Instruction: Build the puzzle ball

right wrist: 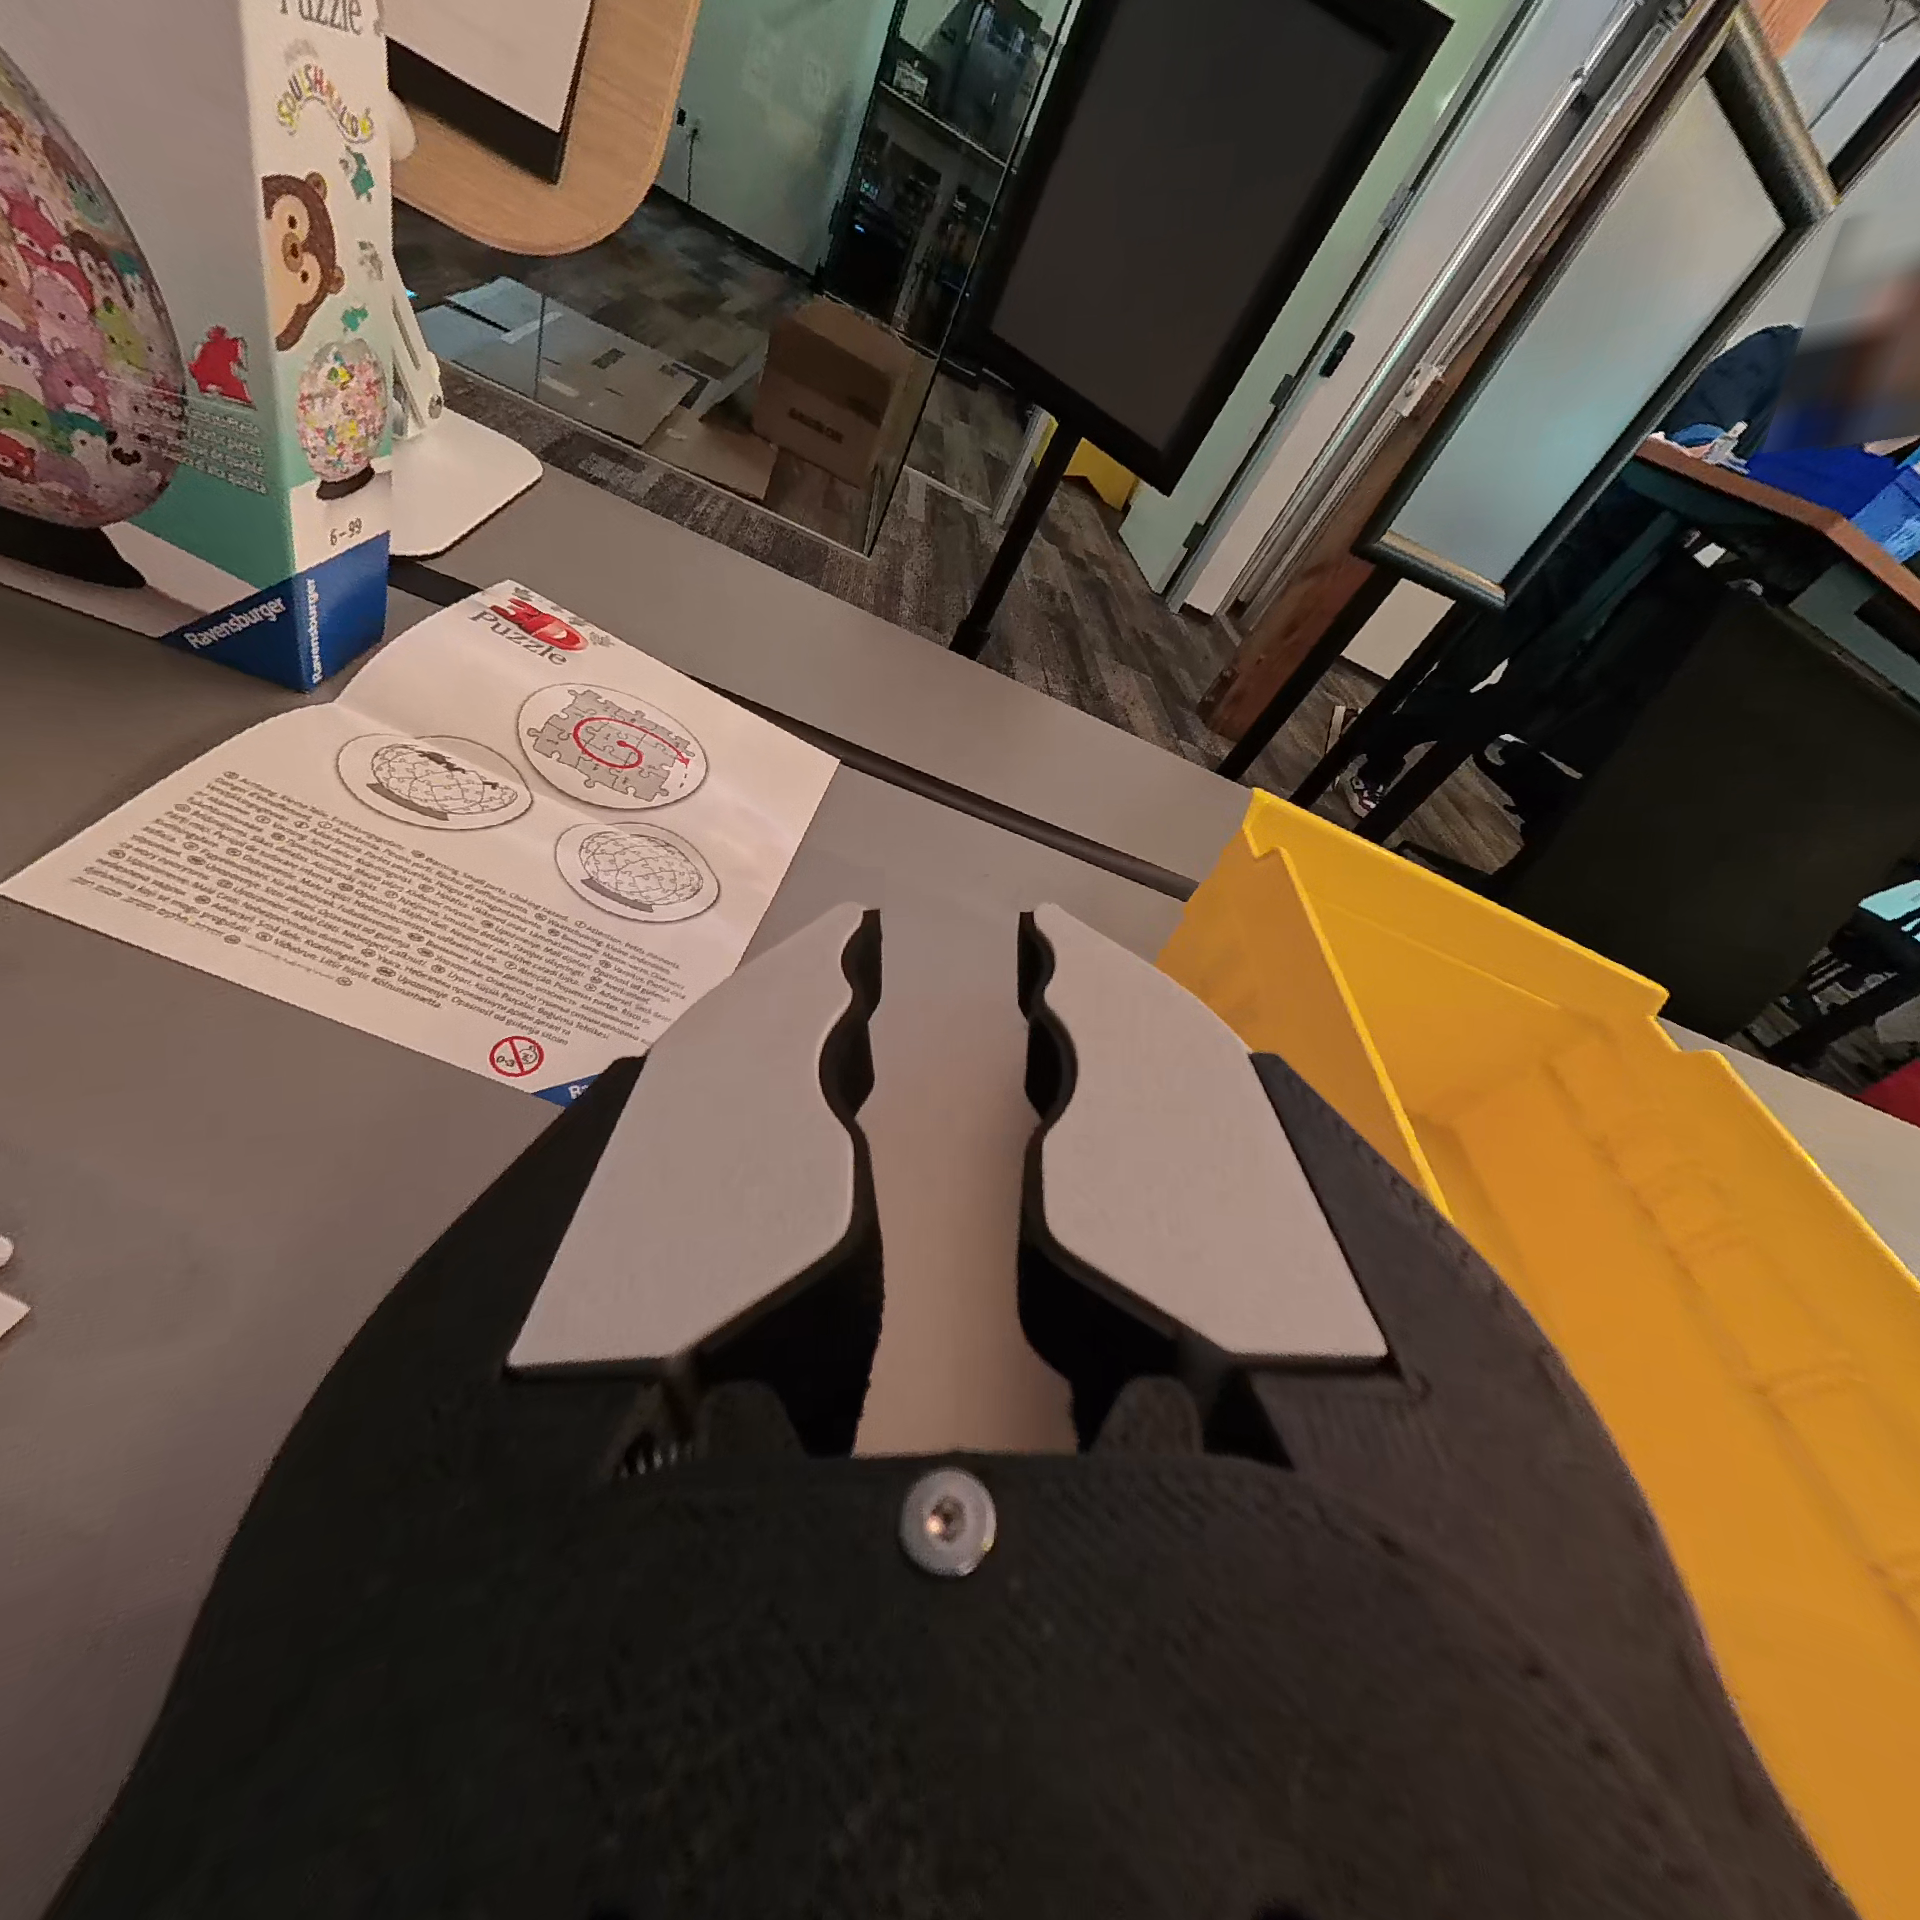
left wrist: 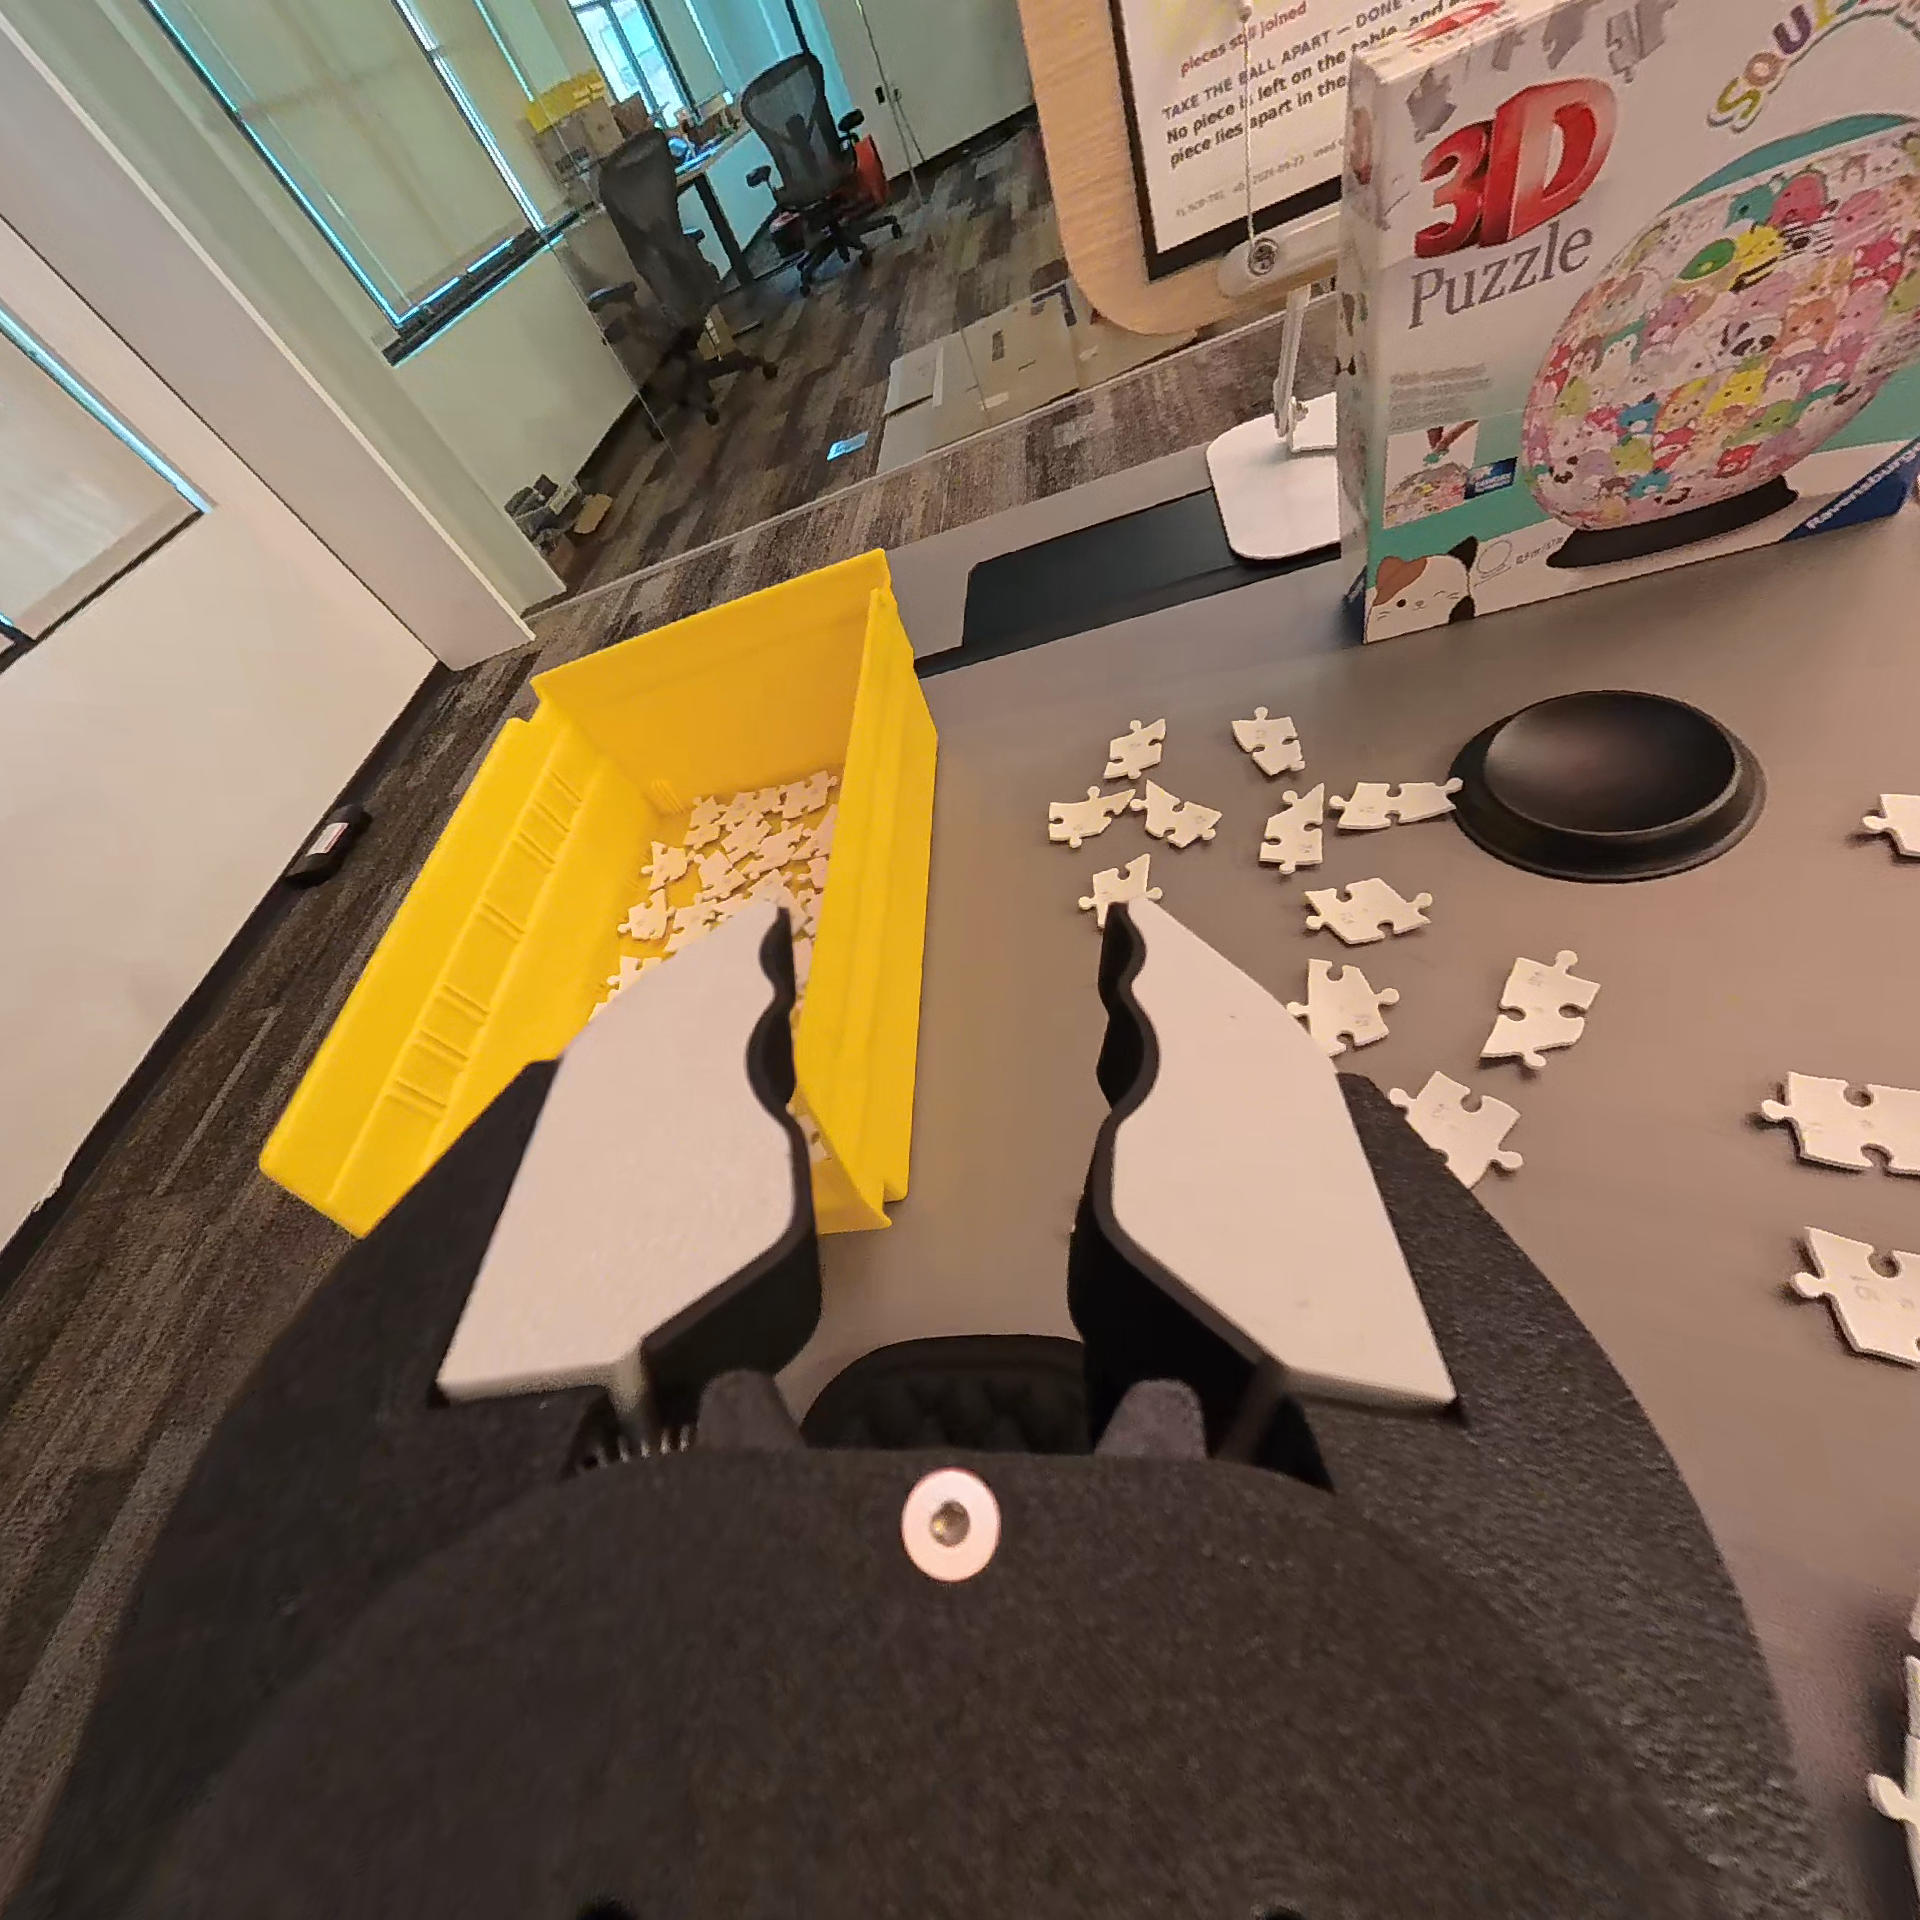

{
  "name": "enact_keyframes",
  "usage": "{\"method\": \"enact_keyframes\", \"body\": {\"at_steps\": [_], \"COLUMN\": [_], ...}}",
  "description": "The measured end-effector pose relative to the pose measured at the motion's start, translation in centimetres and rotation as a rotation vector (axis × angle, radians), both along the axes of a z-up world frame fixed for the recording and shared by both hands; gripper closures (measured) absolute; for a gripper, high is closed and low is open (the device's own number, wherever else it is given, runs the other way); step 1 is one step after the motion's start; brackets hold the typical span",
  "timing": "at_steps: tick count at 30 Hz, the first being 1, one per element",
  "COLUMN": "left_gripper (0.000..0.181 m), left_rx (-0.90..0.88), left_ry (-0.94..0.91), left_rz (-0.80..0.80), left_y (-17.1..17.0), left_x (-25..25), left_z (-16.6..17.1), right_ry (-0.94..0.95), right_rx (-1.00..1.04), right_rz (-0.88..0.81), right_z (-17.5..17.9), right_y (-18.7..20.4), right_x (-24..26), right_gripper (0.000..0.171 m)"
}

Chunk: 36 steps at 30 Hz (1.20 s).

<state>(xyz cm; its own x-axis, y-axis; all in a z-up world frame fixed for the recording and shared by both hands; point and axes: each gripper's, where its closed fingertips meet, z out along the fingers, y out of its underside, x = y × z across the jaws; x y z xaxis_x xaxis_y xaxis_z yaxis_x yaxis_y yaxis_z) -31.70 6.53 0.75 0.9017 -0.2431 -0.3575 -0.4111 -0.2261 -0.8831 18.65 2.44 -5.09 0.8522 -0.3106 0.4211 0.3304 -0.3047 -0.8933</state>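
Note:
Several white puzzle pieces [left wrist: 1361, 911] lie face down on the grey table [left wrist: 1621, 1039], near a black round ball stand [left wrist: 1605, 781]. More pieces [left wrist: 743, 852] fill the yellow bin [left wrist: 727, 686] at the table's left edge. My left gripper [left wrist: 945, 920] is open and empty, above the table between the bin and the loose pieces. One piece [left wrist: 1120, 888] lies just past its right fingertip. My right gripper [right wrist: 948, 920] is open with a narrower gap and empty, above bare table [right wrist: 208, 1195] beside a second yellow bin [right wrist: 1558, 1143].
The puzzle box [left wrist: 1621, 312] stands at the table's back, also in the right wrist view [right wrist: 187, 332]. An unfolded instruction sheet [right wrist: 447, 831] lies left of my right gripper. A white lamp base [left wrist: 1273, 478] sits behind the box. The table edge runs along the left bin. Across from one pair of fingers to the other is roughly 50 cm.

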Motion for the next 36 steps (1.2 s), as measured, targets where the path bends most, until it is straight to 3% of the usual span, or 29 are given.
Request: {"method": "enact_keyframes", "body": {"at_steps": [16,30,34,36], "left_gripper": [0.123,0.123,0.125,0.131], "left_rx": [-0.009,0.040,-0.040,-0.113], "left_ry": [-0.010,-0.010,-0.136,-0.250], "left_rz": [0.039,0.060,-0.092,-0.230], "left_y": [-1.0,-3.7,-5.2,-6.5], "left_x": [-1.1,-1.2,-0.2,0.6], "left_z": [0.6,3.6,2.0,0.5], "right_ry": [-0.004,-0.012,-0.031,-0.015], "right_rx": [-0.011,0.042,0.100,0.144], "right_rz": [0.036,0.125,0.239,0.345], "right_z": [-0.1,2.1,5.7,7.7], "right_y": [0.4,0.6,0.7,0.8], "right_x": [-1.0,-3.8,-7.0,-9.3], "right_gripper": [0.144,0.139,0.125,0.106]}}
